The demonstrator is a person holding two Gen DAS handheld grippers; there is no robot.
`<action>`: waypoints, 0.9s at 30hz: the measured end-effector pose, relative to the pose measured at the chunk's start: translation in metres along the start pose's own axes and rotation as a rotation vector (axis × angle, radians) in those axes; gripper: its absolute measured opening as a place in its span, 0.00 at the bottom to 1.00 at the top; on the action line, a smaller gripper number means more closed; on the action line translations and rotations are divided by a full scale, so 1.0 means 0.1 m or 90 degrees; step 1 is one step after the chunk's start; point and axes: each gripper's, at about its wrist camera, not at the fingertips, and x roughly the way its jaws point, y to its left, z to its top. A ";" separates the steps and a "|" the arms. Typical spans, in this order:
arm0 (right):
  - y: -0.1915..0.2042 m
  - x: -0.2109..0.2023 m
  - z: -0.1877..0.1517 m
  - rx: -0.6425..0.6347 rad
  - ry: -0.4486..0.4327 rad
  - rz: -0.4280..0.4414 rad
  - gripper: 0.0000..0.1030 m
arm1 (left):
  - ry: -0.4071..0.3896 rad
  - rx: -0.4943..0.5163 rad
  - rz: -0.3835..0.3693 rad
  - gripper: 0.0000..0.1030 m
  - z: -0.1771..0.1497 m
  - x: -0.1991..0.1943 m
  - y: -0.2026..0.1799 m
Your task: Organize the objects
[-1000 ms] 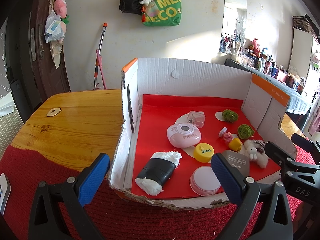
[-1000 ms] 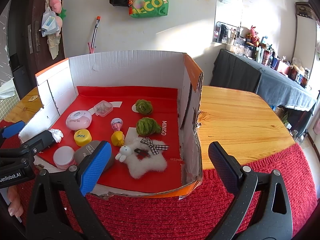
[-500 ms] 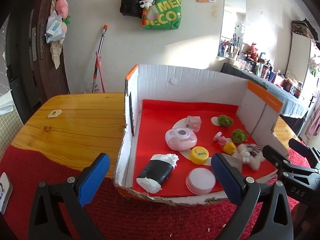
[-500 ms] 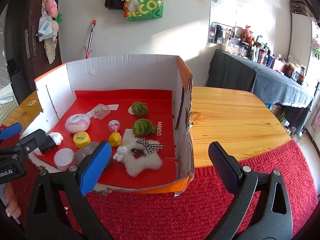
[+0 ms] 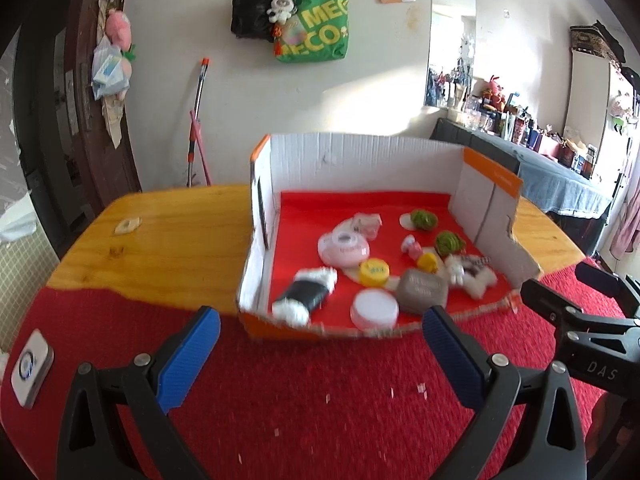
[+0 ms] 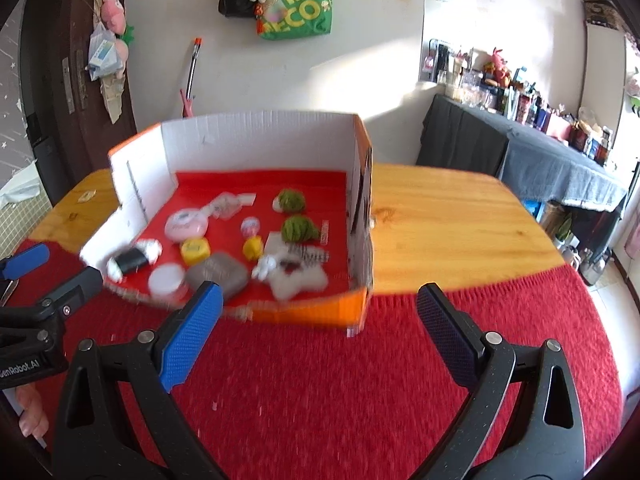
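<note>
A: Left wrist view. The left gripper point(image 5: 320, 354) is held with blue-padded fingers point(image 5: 188, 356) spread wide, nothing between them, above the red woven cloth point(image 5: 320, 400).

B: The low white cardboard box with a red floor point(image 5: 360, 160) is seen just beyond it, small items inside.

A: Right wrist view. The right gripper point(image 6: 318, 334) is likewise spread and empty.

B: The grey rounded case point(image 6: 218, 274) and white plush rabbit point(image 6: 294, 276) are noted near the box's front edge.
</note>
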 end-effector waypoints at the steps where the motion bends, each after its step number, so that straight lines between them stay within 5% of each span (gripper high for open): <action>1: 0.00 -0.01 -0.04 0.002 0.012 0.003 0.96 | 0.009 -0.005 -0.002 1.00 -0.04 -0.01 0.01; 13: -0.04 0.28 -0.45 0.030 0.154 -0.001 0.96 | 0.176 -0.050 0.000 1.00 -0.53 0.32 0.05; 27: -0.01 0.34 -0.50 0.025 0.190 -0.032 1.00 | 0.175 -0.026 0.049 1.00 -0.51 0.40 -0.02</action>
